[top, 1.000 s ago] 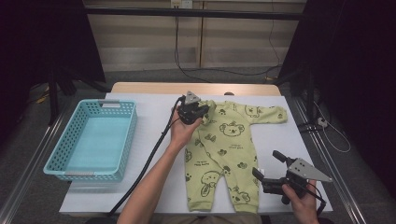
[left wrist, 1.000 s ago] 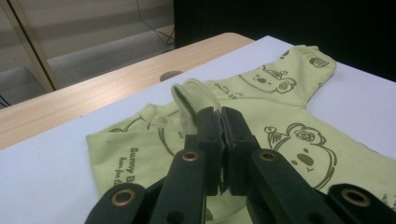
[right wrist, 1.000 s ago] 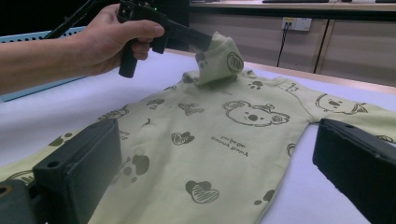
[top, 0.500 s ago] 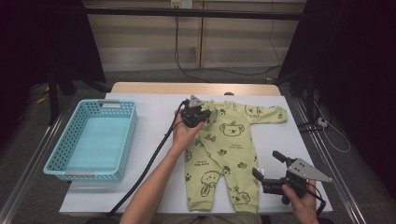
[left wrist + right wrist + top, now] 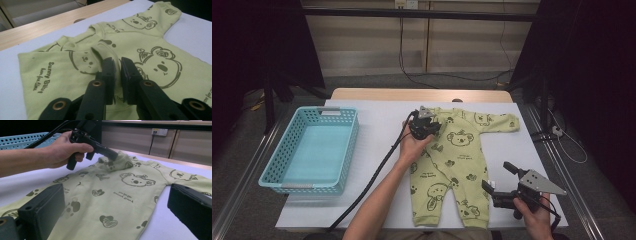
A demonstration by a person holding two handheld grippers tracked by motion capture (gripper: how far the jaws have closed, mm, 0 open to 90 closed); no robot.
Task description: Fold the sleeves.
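A light green baby romper [image 5: 452, 165] printed with koalas lies flat on the white table cover, legs toward me. Its left sleeve is folded in over the chest. My left gripper [image 5: 436, 127] sits at that fold near the collar. A pinched ridge of the romper [image 5: 150, 50] stands between its jaws [image 5: 118, 61], which have just been opening a little and still touch the cloth. From the right gripper view the left gripper [image 5: 113, 156] holds the fabric tented up. My right gripper [image 5: 498, 176] stands open beside the romper's right leg, nothing in it, looking across the romper [image 5: 112, 220].
A turquoise plastic basket [image 5: 277, 155] stands at the table's left. The left gripper's black cable [image 5: 372, 180] trails along my forearm to the front edge. A bare wooden strip [image 5: 412, 94] runs along the table's far edge.
The left gripper has shifted slightly rightward over the romper's chest with the fabric in it. The right gripper has stayed where it was.
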